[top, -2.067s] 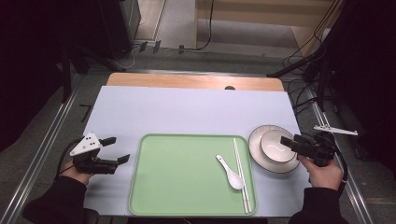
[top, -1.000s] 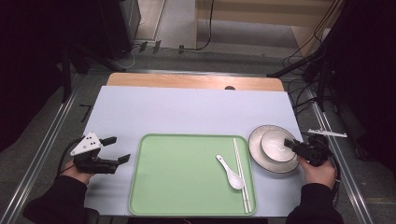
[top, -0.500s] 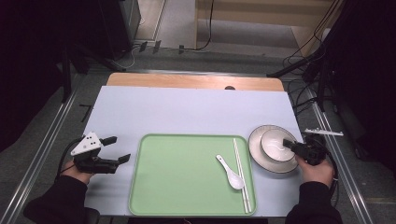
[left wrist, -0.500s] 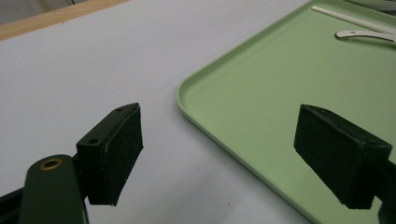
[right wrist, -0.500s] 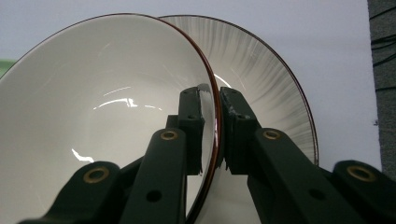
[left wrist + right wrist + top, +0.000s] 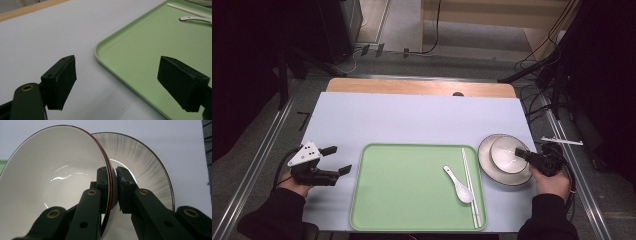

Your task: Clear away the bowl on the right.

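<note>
**Bowl rim being clamped on the plate, right of the tray**

The right gripper point(image 6: 523, 154) is being closed on the rim of the white bowl point(image 6: 507, 154); its jaws have just been closing, and in the right gripper view one pad is seated inside the bowl wall point(image 6: 60, 180) and the other outside it, both pressed on the thin, dark-edged rim. The bowl is being held where it sits, on the grey-streaked plate point(image 6: 492, 170), which is lying on the table just right of the green tray point(image 6: 407, 200).

The left gripper point(image 6: 335, 160) is being held with its jaws wide apart and nothing between them, just off the tray's near left corner point(image 6: 105, 53).

Notes on doing the step well, as judgement:
- The grip is being taken on a thin, glazed edge, so a slip is likely; the pads are better kept deep on the wall than at the lip.
- A straight upward lift is advised, so that the plate is not dragged along or tipped.
- If the bowl is meant for the tray, the open left half is the safer target, since the white spoon point(image 6: 458, 184) and the chopsticks point(image 6: 471, 187) are lying at its right side.

Surface and room: the table is being covered by a pale sheet point(image 6: 412, 120), with a wooden strip point(image 6: 412, 87) exposed at the far edge. Metal rails are running along both sides, cables are trailing over the floor, and the surroundings are being left dark.
</note>
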`<action>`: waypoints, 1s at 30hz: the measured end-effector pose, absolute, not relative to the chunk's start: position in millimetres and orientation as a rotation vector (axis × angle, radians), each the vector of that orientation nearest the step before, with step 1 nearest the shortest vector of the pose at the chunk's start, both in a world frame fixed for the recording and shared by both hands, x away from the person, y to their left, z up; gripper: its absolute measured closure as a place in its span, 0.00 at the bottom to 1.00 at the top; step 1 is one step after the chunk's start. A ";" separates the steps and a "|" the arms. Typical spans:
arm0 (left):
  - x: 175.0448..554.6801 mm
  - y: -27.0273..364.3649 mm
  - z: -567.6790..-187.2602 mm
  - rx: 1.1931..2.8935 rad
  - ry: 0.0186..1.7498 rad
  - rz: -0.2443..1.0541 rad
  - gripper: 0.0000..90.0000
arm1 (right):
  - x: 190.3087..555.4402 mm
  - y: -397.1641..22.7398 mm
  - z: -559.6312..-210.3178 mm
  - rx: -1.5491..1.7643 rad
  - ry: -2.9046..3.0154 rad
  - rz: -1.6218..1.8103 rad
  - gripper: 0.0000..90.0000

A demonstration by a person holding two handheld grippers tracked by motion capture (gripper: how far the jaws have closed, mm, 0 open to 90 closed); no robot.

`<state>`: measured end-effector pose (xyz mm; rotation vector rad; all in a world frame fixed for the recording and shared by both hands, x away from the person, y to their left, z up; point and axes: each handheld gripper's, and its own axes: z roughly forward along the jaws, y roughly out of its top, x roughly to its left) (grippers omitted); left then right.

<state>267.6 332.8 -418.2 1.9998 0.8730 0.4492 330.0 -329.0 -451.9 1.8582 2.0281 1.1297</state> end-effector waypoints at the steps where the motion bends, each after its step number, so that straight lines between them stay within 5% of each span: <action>1: 267.5 332.8 -418.1 2.000 0.874 0.450 0.17 | 330.2 -329.2 -451.8 1.857 2.035 1.128 0.92; 30: 267.6 332.9 -418.2 2.001 0.875 0.449 0.17 | 324.5 -317.1 -421.5 1.895 1.993 1.217 0.92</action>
